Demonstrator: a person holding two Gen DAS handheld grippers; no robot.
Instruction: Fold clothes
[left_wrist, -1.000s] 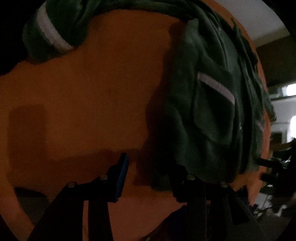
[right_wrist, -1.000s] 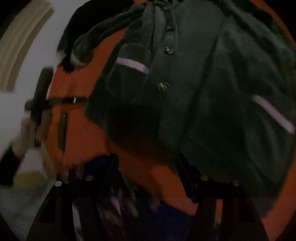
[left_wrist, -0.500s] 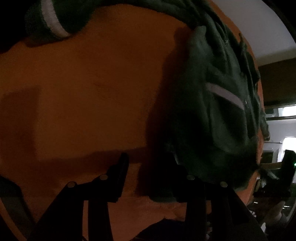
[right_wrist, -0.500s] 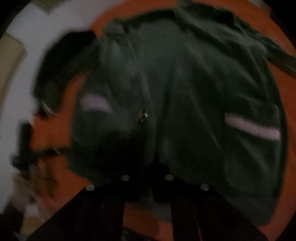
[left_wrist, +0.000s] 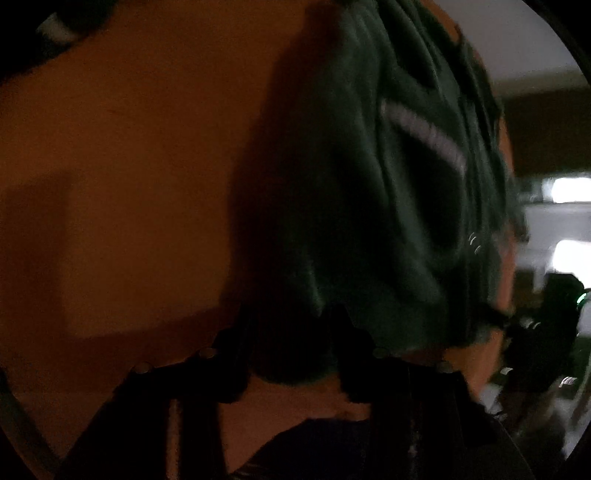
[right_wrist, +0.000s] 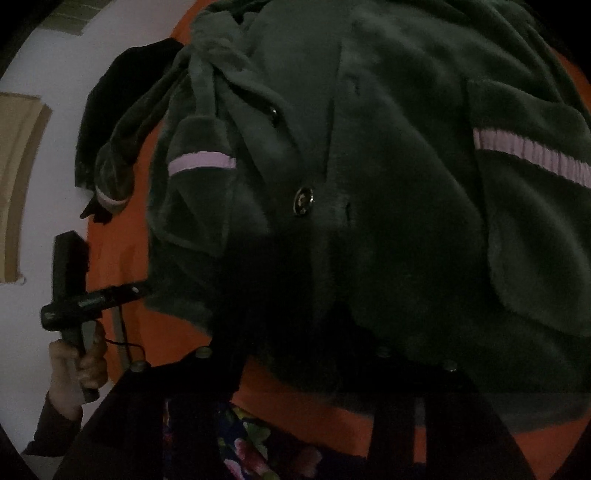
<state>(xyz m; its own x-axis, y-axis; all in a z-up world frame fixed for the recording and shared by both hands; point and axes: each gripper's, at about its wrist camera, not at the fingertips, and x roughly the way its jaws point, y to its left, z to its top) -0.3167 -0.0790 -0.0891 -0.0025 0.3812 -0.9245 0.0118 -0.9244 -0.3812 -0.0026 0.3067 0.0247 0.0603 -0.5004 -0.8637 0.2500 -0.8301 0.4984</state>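
Fingers of the left gripper stood apart at the bottom of the left wrist frame, and the hem of the dark green cardigan sat in the gap between them; the dim, blurred picture did not let me tell whether they pinched the cloth or only framed it. That cardigan filled the centre and right of the frame, with a pale stripe running diagonally across its upper right part. To the left lay the bare orange table, crossed by shadows. A second pale stripe showed on dark cloth at the upper left edge.

In the right wrist frame the right gripper had its fingers spread at the bottom, the cardigan hem lying over the space between them; whether they gripped it could not be told there either. The garment covered most of the frame, spread on the orange table. A metal button sat on the placket near the centre, with a lilac-banded pocket to its left and another lilac band at the right edge. At the lower left, a hand held the handle of the left gripper, whose tip reached the cardigan's left hem. Flowered fabric showed at the bottom edge
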